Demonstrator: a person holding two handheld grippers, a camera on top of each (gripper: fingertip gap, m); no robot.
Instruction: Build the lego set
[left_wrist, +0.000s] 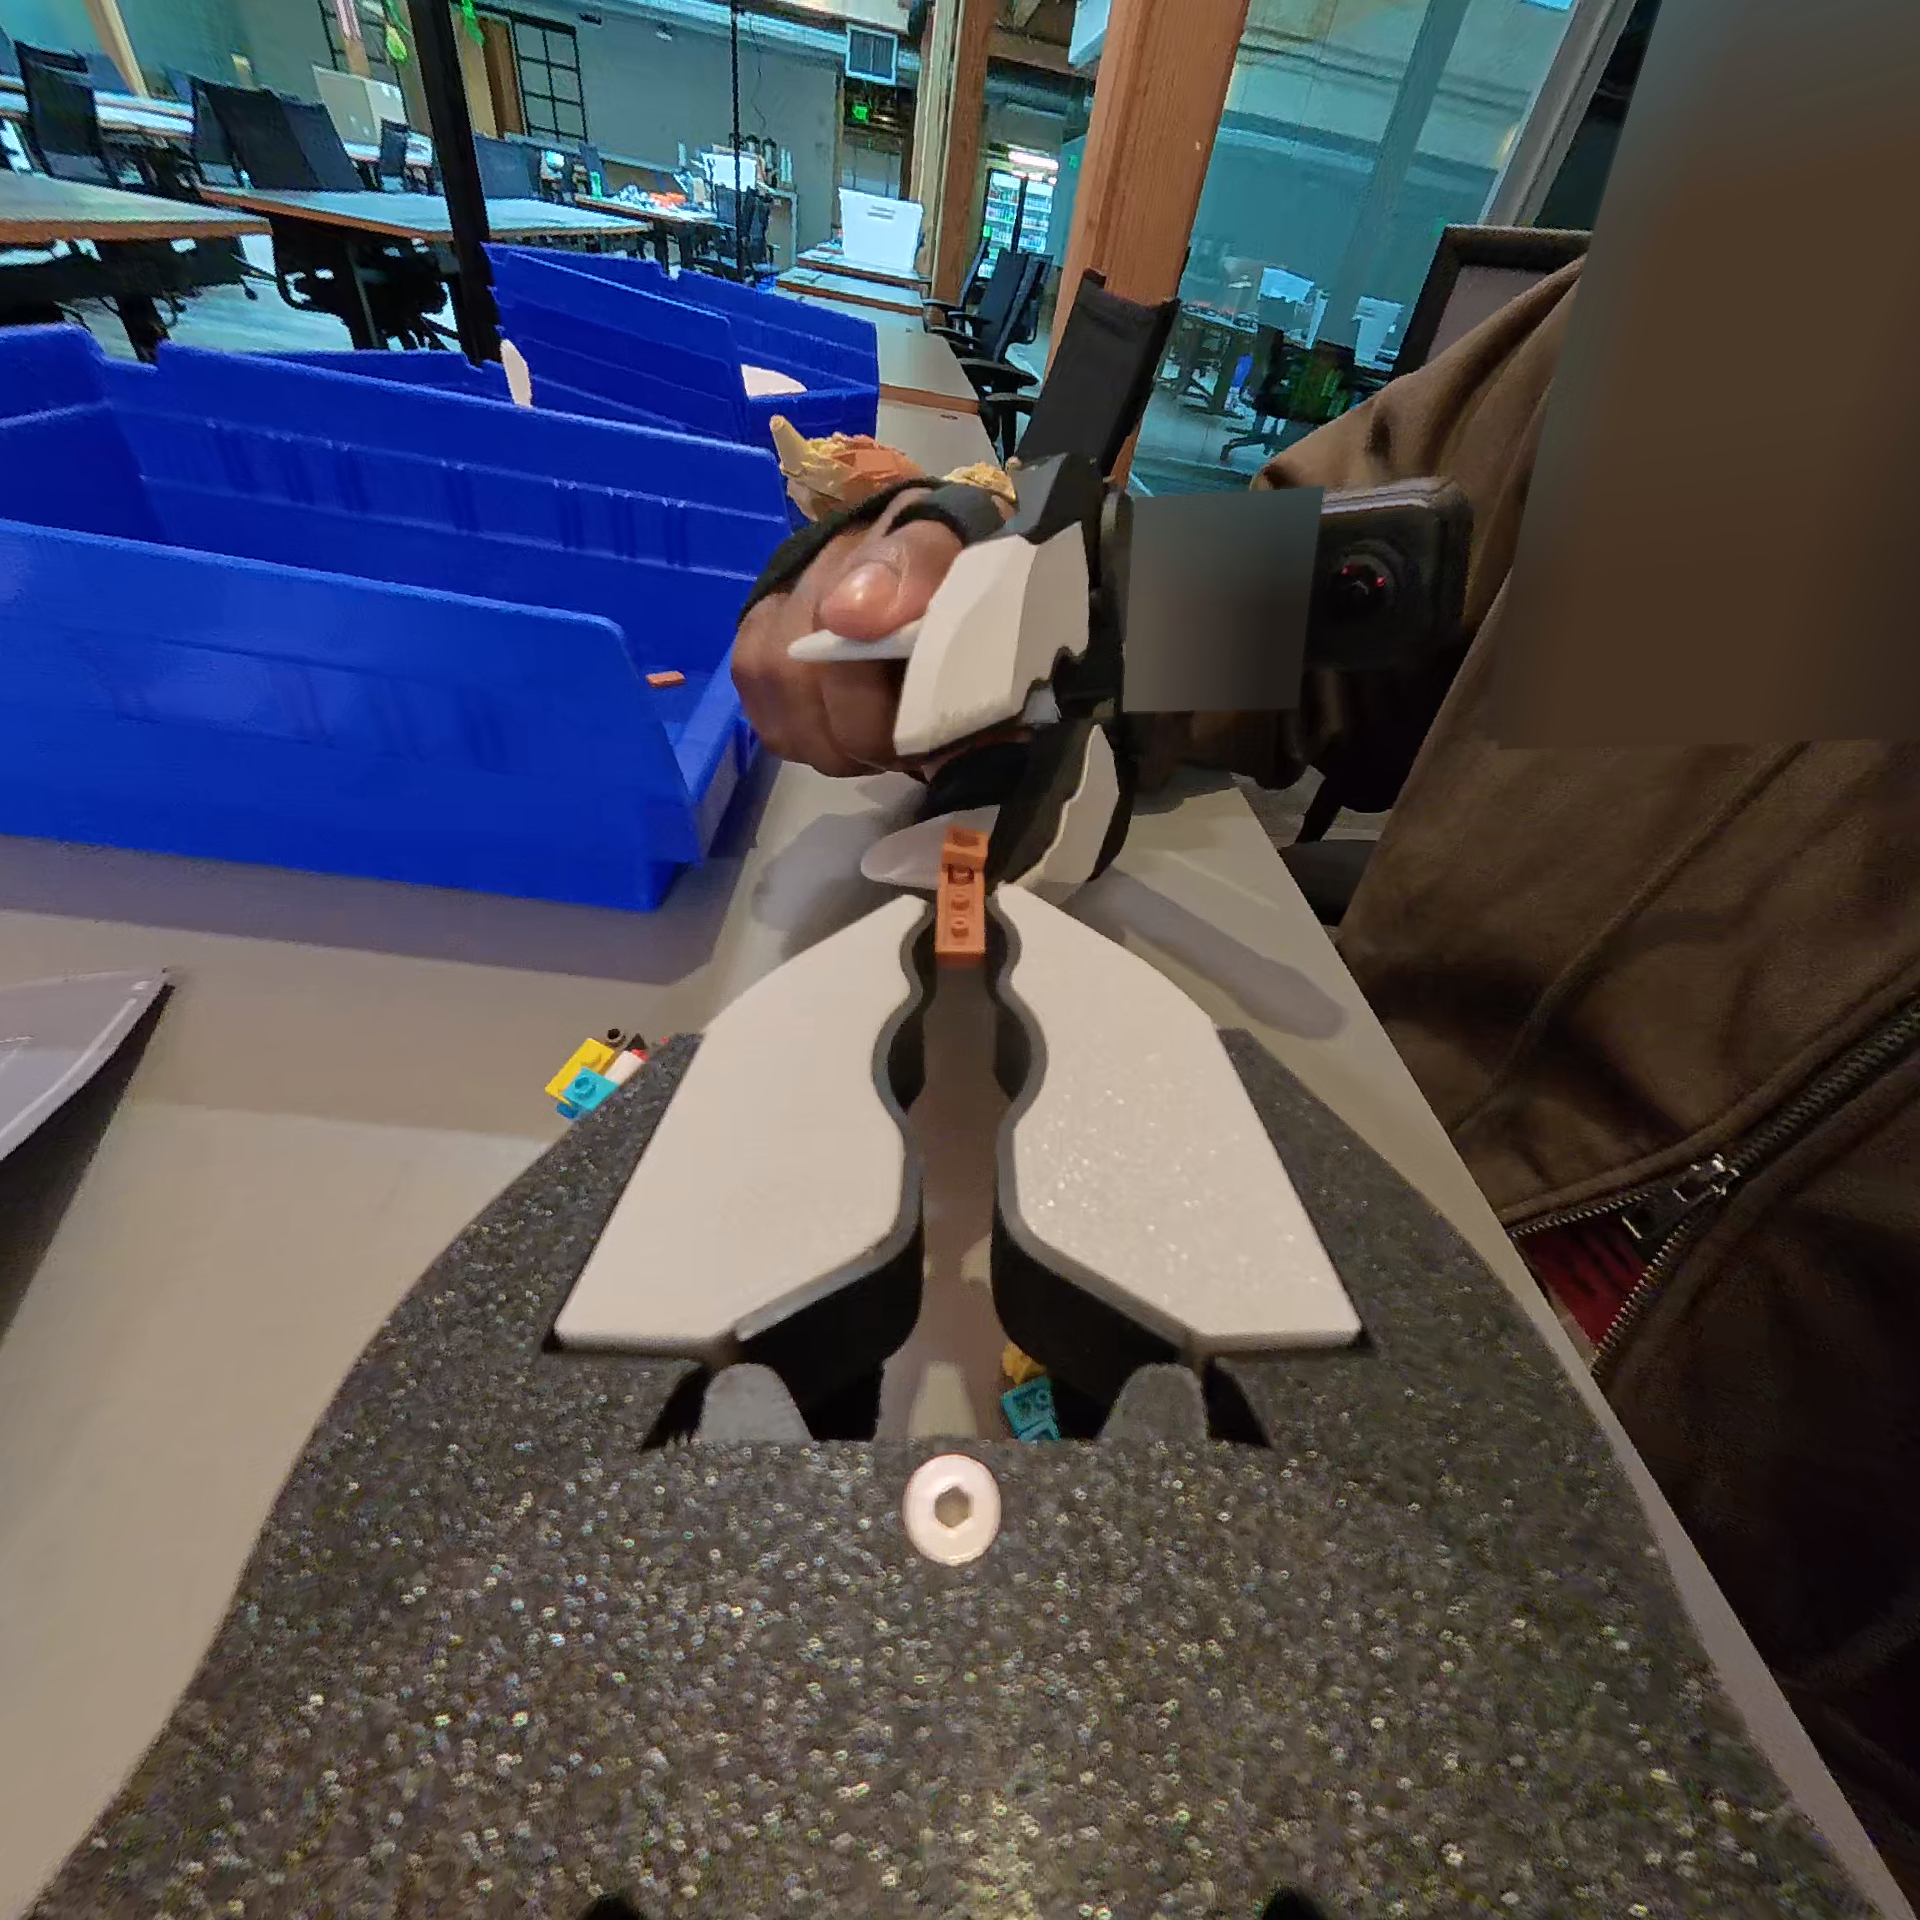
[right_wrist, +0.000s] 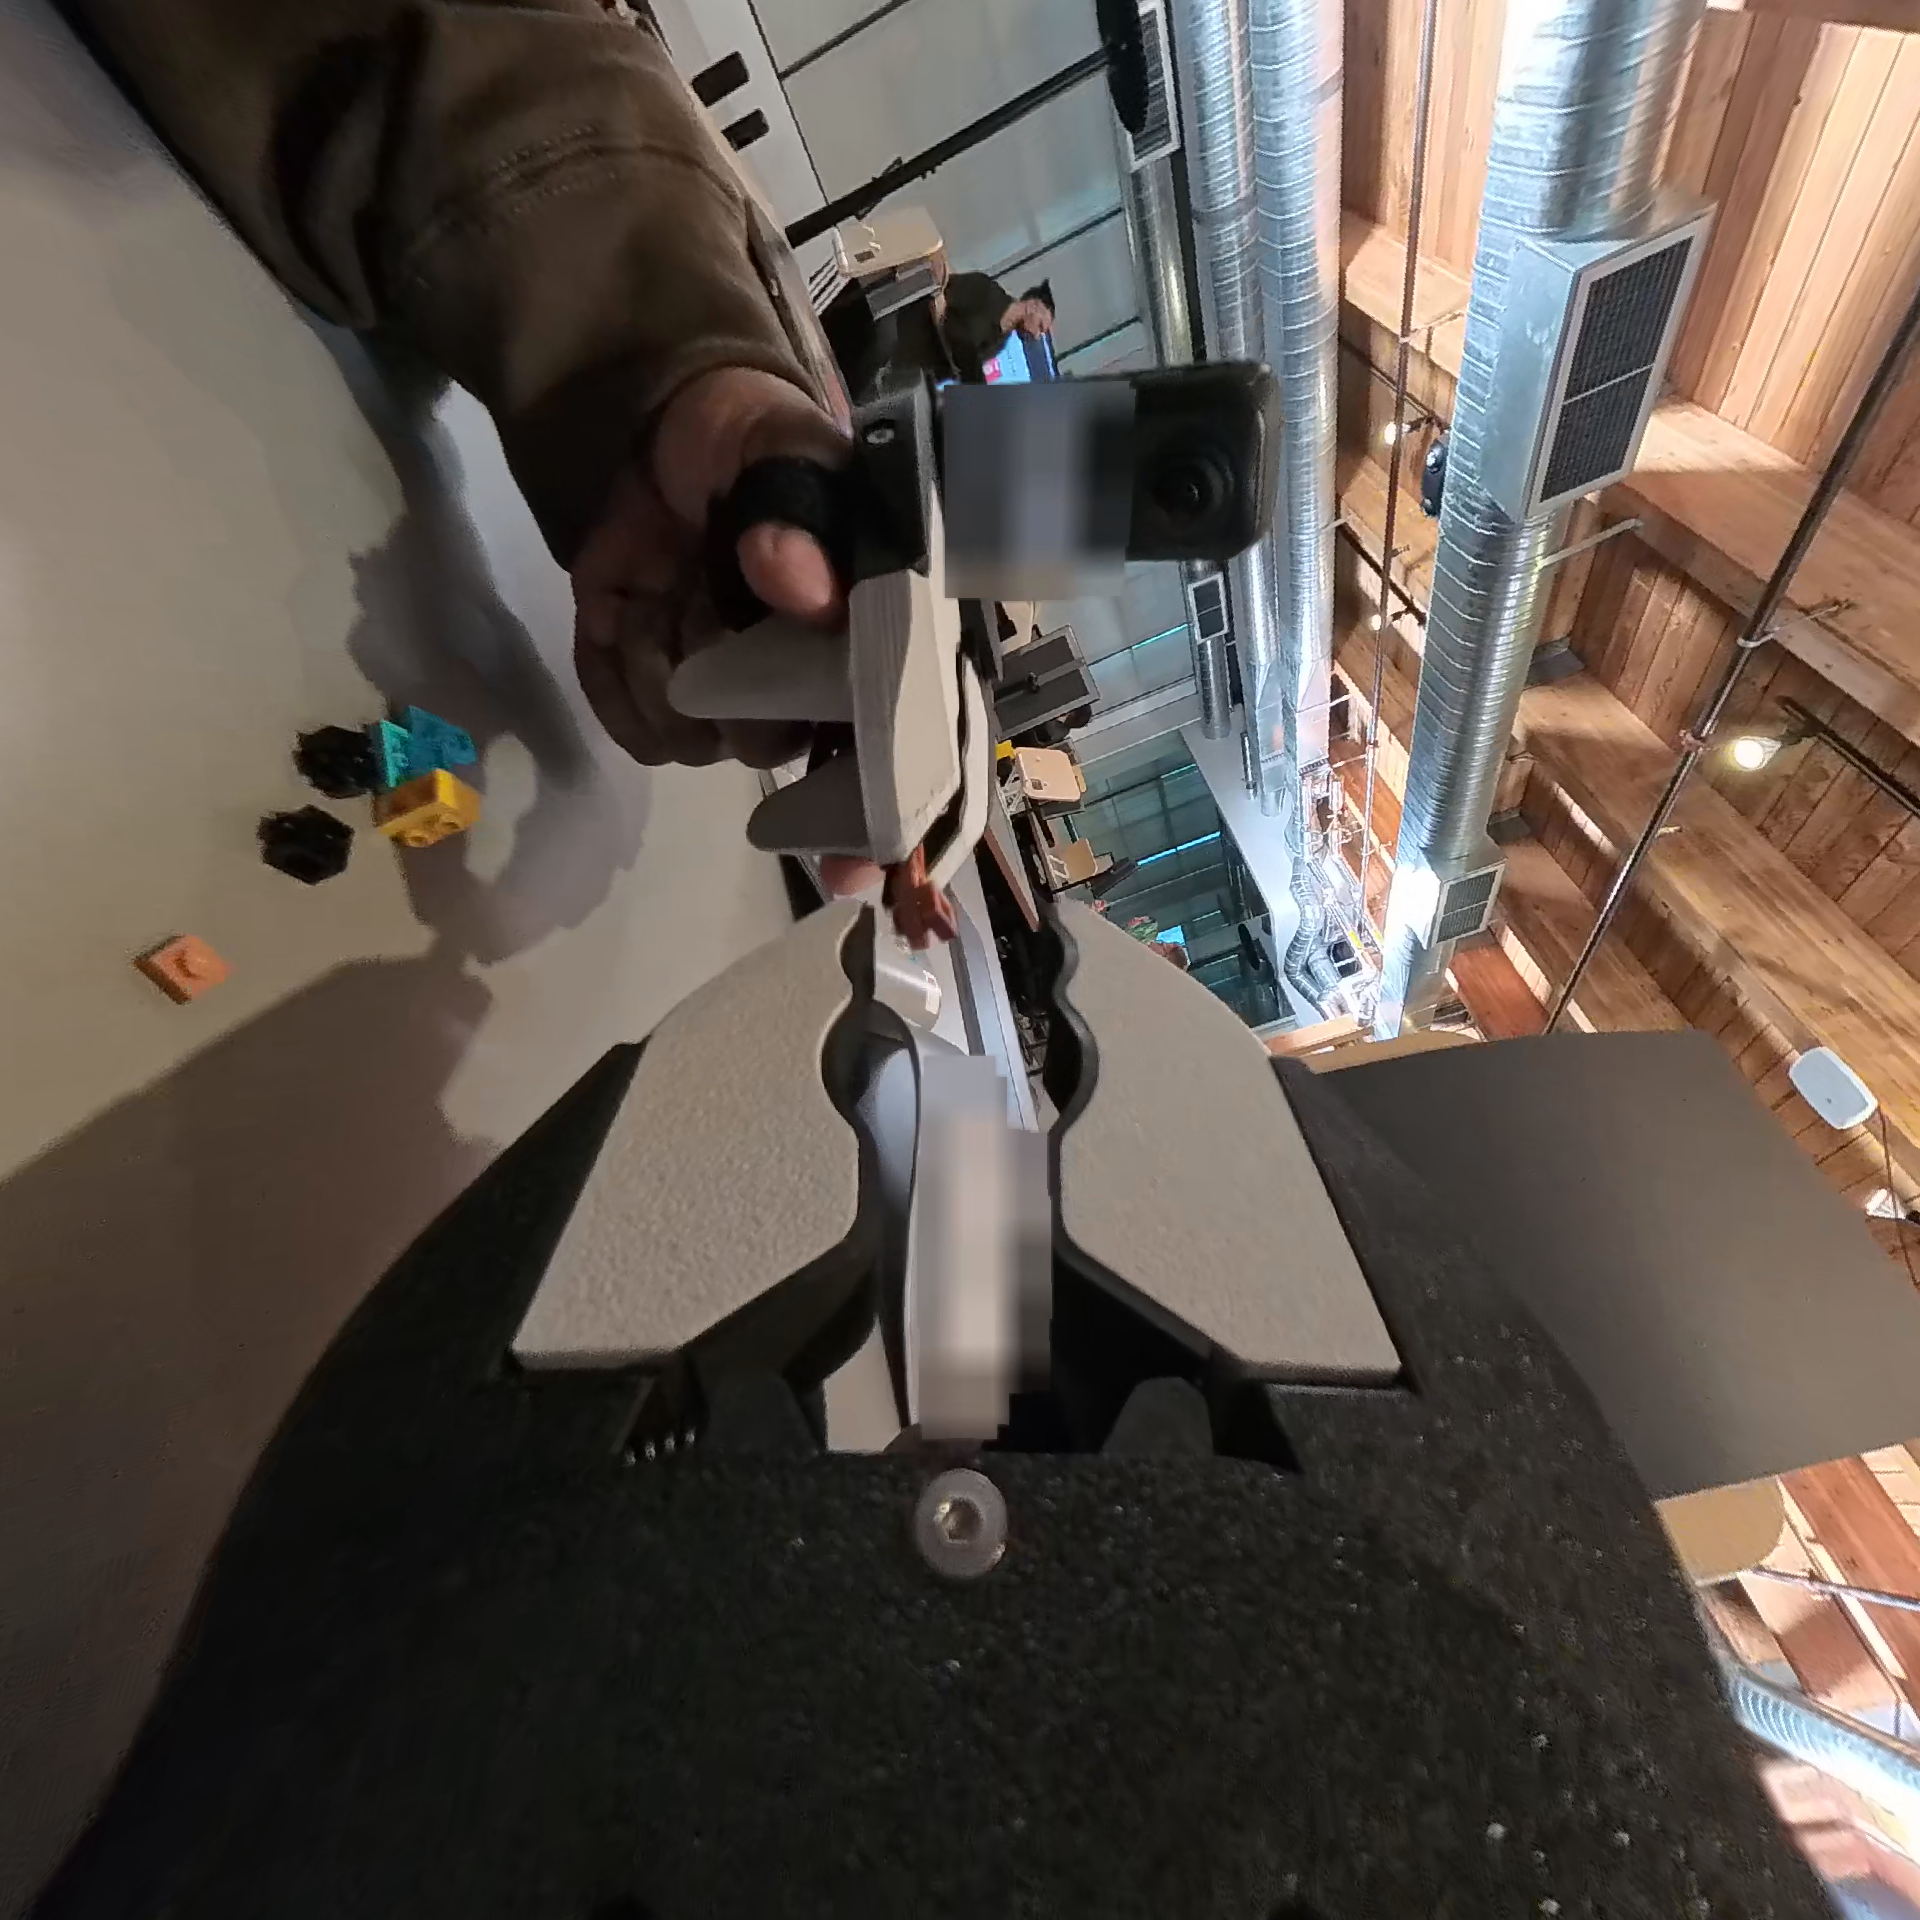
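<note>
Two grippers, tip to tip above the table edge. Left gripper (left_wrist: 958, 920) is closed on the near end of a brown plate (left_wrist: 960, 914), a narrow studded Lego strip held in the air. Right gripper (left_wrist: 982, 847) meets the far end, where a small orange piece (left_wrist: 963, 844) sits on the plate; whether its jaws pinch it or just touch it cannot be told. In the right wrist view the right gripper (right_wrist: 961, 935) shows a visible gap between its tips, with the brown plate (right_wrist: 925, 902) just ahead of them under the left gripper (right_wrist: 914, 873).

Counts: three blue bins (left_wrist: 343, 665) in a row at left, one small orange piece (left_wrist: 665, 678) on the nearest bin's floor. One loose cluster (left_wrist: 597, 1070) of yellow, teal, white and black bricks on the table. Right wrist view gives it as two black pieces (right_wrist: 303, 829), one teal (right_wrist: 421, 740), one yellow (right_wrist: 428, 805), plus one flat orange tile (right_wrist: 183, 968) apart from them. A tan-brown build (left_wrist: 847, 468) stands behind the hand (left_wrist: 842, 665).

Grey table (left_wrist: 312, 1143), open office behind: desks, chairs, wooden posts, metal ducts.

The build is half hidden by the hand. A grey sheet (left_wrist: 73, 1039) is cut off at left. A few teal and yellow bricks (left_wrist: 1023, 1392) show only through the gap between the left fingers. Blurred patches cover both camera mounts.
</note>
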